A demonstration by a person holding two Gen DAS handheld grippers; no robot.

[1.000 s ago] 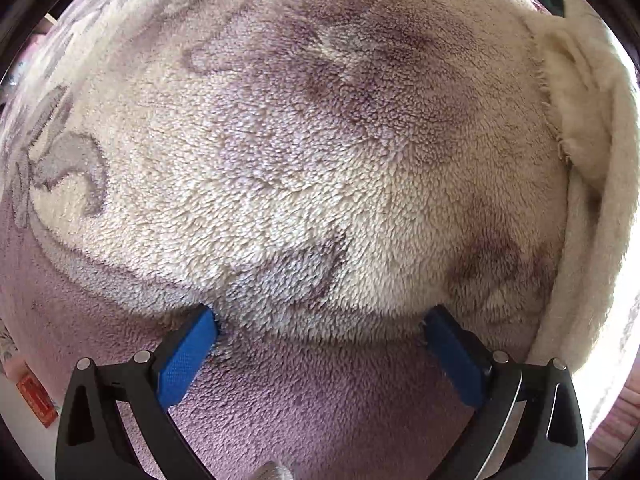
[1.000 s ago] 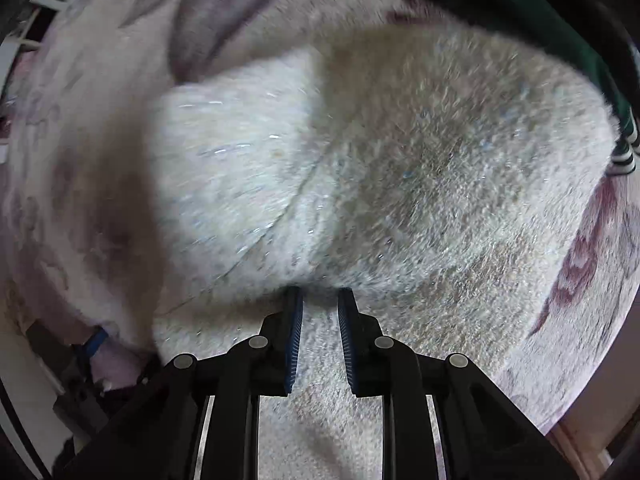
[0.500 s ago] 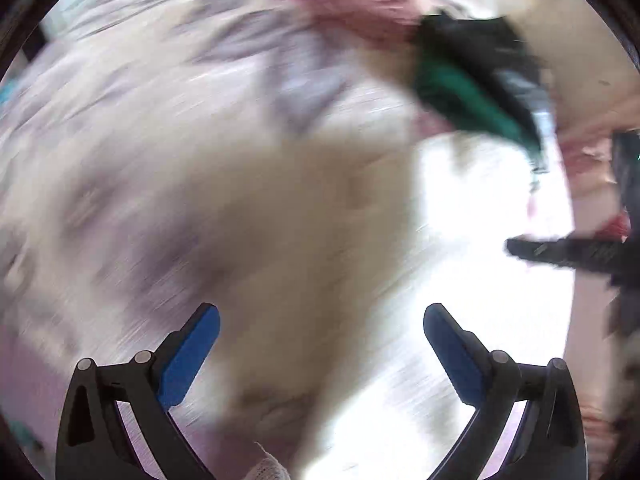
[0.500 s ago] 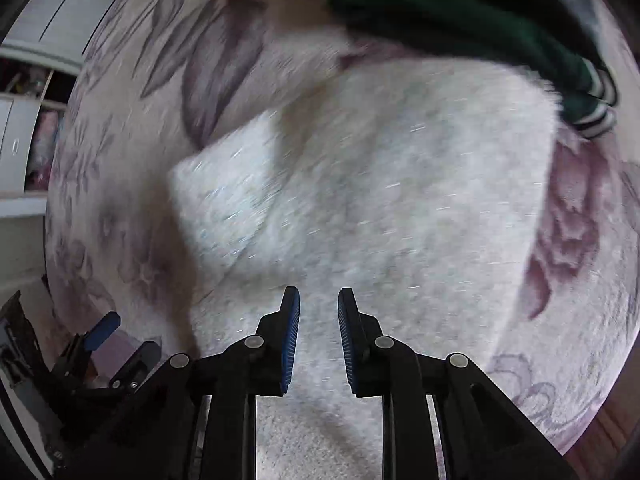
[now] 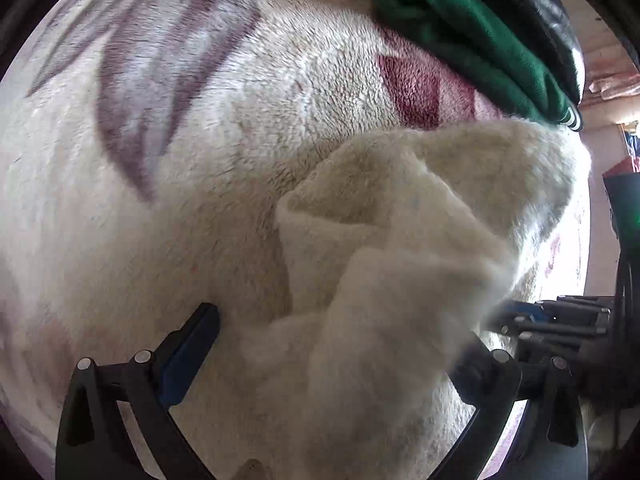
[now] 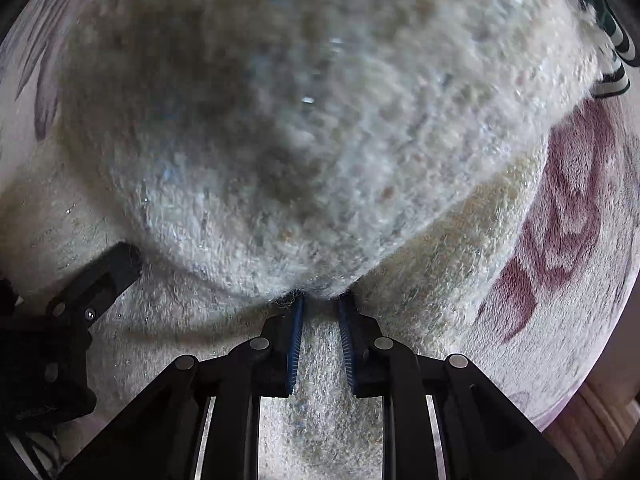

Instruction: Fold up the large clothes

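Cream fleece garment point(image 5: 420, 216) lies bunched on a floral blanket point(image 5: 168, 128); right gripper point(image 6: 320, 312) fingers pinch its edge, left gripper point(image 5: 340, 344) fingers spread wide around a fold.

The left gripper point(image 5: 340, 332) has its jaws spread wide, the blue-padded finger point(image 5: 188, 356) plainly visible on one side and the other mostly hidden. The right gripper point(image 6: 320, 340) has its jaws drawn close, pinching a cream fleece garment point(image 6: 304, 140). It also shows at the left view's right edge, beside the left gripper.
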